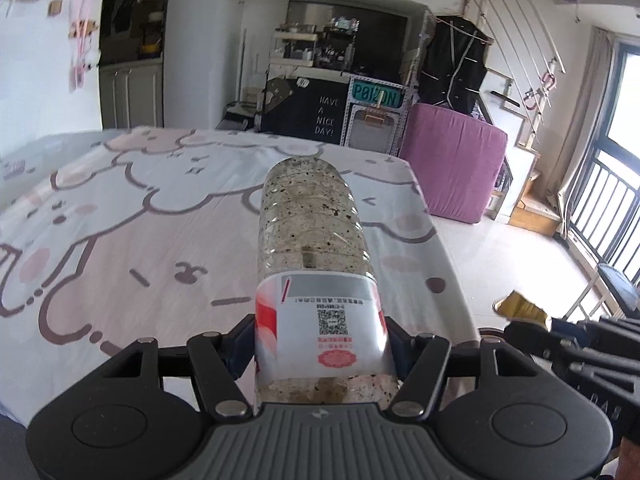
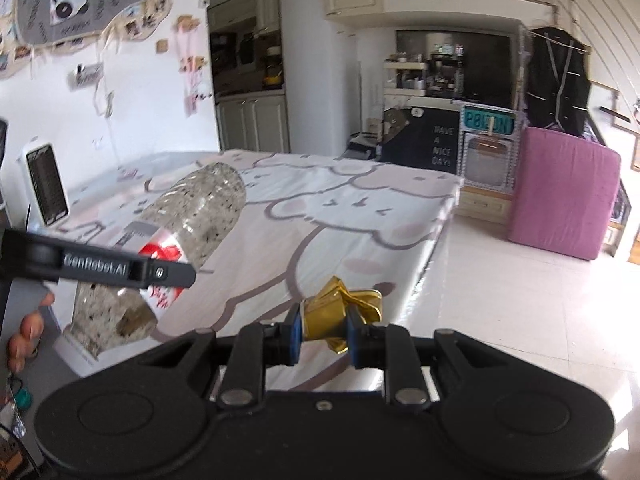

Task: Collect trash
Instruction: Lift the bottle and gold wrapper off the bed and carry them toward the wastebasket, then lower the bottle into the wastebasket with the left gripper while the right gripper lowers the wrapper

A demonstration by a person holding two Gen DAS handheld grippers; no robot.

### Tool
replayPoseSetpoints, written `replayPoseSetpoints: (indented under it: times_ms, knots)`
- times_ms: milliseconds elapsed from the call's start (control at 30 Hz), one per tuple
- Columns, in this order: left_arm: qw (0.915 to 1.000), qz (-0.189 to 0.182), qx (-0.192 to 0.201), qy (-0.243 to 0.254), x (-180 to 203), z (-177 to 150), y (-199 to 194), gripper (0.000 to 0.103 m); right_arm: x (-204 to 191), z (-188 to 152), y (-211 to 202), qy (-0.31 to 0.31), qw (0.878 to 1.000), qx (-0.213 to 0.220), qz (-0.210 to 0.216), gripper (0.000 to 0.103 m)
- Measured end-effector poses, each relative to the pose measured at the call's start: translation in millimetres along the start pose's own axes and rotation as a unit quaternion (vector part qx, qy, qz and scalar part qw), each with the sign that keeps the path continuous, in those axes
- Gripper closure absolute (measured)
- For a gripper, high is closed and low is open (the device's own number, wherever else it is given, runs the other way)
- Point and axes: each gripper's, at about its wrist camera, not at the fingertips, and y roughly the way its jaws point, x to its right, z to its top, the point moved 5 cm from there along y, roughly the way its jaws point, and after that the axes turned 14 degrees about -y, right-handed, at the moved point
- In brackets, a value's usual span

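My left gripper [image 1: 320, 344] is shut on a clear plastic bottle [image 1: 312, 232] with a red and white label, held above the table and pointing away from me. The bottle is dirty, with dark specks inside. It also shows in the right wrist view [image 2: 200, 208], at the left, with the left gripper's finger [image 2: 120, 268] across it. My right gripper [image 2: 322, 334] is shut on a crumpled gold wrapper [image 2: 340, 308], held above the table's near right edge. The wrapper also shows in the left wrist view [image 1: 520, 308], at the right.
The table [image 1: 140, 220] has a pink and white cartoon cloth. A white heater [image 2: 42, 184] stands at its far left. A purple covered box [image 2: 560, 200] and a black cabinet [image 2: 420, 144] stand on the floor beyond. A balcony railing [image 1: 608, 200] is at the right.
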Motion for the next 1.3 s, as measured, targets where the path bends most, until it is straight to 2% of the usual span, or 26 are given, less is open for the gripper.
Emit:
replayPoseSetpoints:
  times_ms: [333, 633, 900, 1300]
  knots:
    - [0.9992, -0.017, 0.022, 0.029, 51.8, -10.5, -18.8, 0.038, 38.6, -3.0, -31.7, 0.026, 0.999, 0.021, -0.037, 0.081]
    - [0.9974, -0.048, 0.012, 0.052, 103.9, -21.8, -7.5, 0.038, 85.4, -27.4, -57.8, 0.054, 0.995, 0.019, -0.076, 0.081]
    - [0.9928, -0.08, -0.025, 0.086, 161.5, -43.4, 23.7, 0.038, 137.9, -69.0, -74.4, 0.1, 0.989, 0.004, -0.11, 0.081]
    - [0.9806, -0.1, -0.115, 0.123, 232.8, -93.8, 106.7, 0.038, 218.9, -149.4, -75.7, 0.177, 0.972, -0.045, -0.152, 0.081]
